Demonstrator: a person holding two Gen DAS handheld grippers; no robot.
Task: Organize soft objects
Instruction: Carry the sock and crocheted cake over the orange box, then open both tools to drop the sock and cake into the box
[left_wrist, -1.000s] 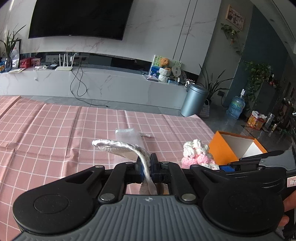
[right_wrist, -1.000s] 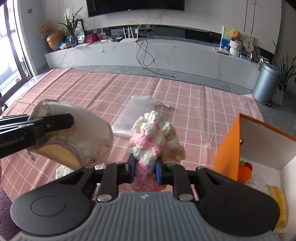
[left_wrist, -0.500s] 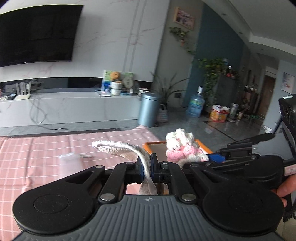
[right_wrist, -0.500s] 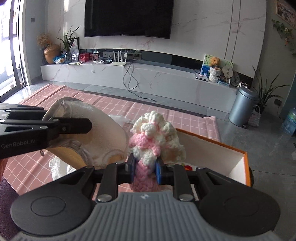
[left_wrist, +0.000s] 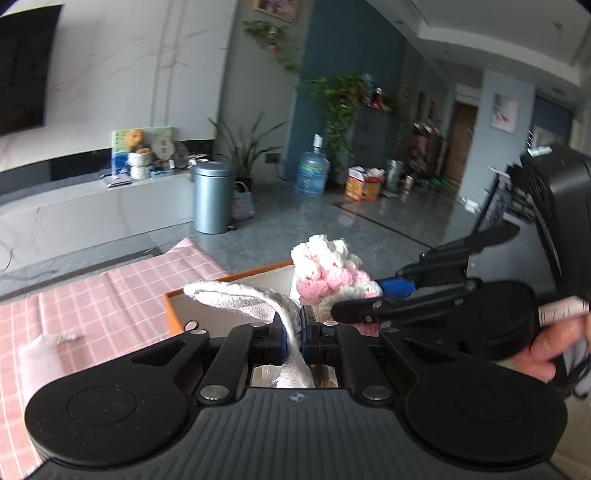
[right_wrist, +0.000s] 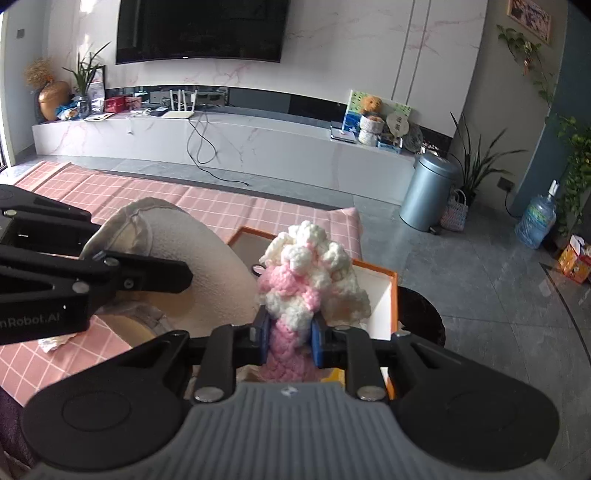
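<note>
My left gripper (left_wrist: 292, 326) is shut on a beige soft pad (left_wrist: 240, 299), which also shows in the right wrist view (right_wrist: 192, 273). My right gripper (right_wrist: 289, 341) is shut on a pink and white crocheted toy (right_wrist: 310, 280), which also shows in the left wrist view (left_wrist: 328, 269). Both grippers hang over the open orange box (right_wrist: 391, 291) with white inner walls, which also shows in the left wrist view (left_wrist: 173, 314). The left gripper shows at the left of the right wrist view (right_wrist: 110, 273). The box's contents are mostly hidden.
The box stands at the right end of a pink checked tablecloth (right_wrist: 110, 192). A clear plastic bag (left_wrist: 44, 354) lies on the cloth to the left. Beyond the table edge are grey floor, a metal bin (right_wrist: 428, 188) and a water bottle (right_wrist: 535, 221).
Both grippers have swung right from over the cloth to over the orange box, each still holding its object. The box now lies directly below them.
</note>
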